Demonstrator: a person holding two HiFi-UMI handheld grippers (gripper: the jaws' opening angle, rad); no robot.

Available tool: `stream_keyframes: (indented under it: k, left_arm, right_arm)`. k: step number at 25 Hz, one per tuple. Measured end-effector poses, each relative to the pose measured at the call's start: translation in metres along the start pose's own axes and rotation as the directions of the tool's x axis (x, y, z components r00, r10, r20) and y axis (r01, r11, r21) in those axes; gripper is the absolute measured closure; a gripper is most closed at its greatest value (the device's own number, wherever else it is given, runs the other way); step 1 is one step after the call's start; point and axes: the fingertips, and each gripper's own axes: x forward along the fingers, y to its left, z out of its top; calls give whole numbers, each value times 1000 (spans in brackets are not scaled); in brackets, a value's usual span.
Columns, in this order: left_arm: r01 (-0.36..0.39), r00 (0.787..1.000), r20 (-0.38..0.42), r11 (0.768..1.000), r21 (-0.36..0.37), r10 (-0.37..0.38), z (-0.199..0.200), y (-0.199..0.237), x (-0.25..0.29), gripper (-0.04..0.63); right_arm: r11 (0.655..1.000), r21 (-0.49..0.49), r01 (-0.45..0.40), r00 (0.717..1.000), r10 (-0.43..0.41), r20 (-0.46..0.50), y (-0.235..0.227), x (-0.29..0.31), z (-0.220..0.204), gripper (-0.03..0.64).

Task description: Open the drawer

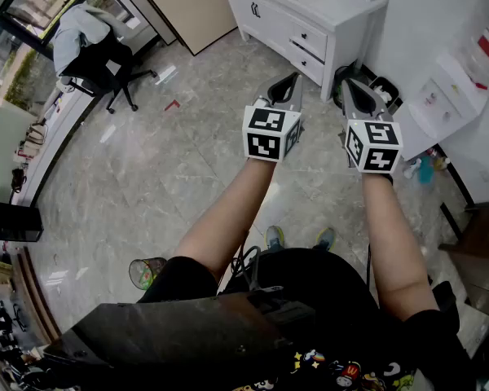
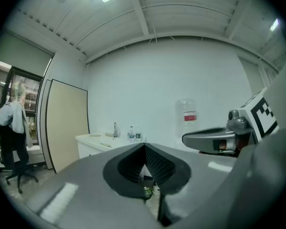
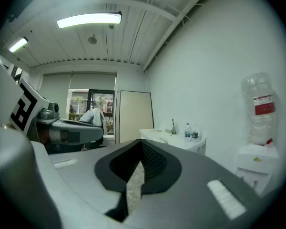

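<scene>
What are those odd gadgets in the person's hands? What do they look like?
Two grey tools: the left gripper and the right gripper each taper to two pointed jaws lined with black ribbed pads. Each carries a white cube printed with black square markers. The forearms are bare, without sleeves.

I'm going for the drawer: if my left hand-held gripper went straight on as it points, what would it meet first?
Probably the white drawer cabinet, near its right end; the way there looks free, but depth is unclear.
</scene>
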Motion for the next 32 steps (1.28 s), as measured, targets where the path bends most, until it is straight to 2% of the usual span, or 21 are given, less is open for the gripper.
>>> stream_keyframes:
  k: [15,23,27,32]
  left_arm:
    - [28,1000,-10,999,-43,-28,-11,-15,29,595]
    - [-18,999,-45,996,-85,14,-40,-24,61,595]
    - [-17,997,-71,997,-77,12,-56,-3,87,595]
    - [31,995,-92,996,-84,-39,-67,75,156,595]
  right_arm:
    - [1000,-1,14,1000,-14,-1,-29,7,-11,595]
    - [999,-2,-53,998,53,-42,-54,19,-39,594]
    - [999,8,-50,998,51,-49,-66,51,-46,594]
    - [1000,27,-7,998,9,-66,-69,153,-56,594]
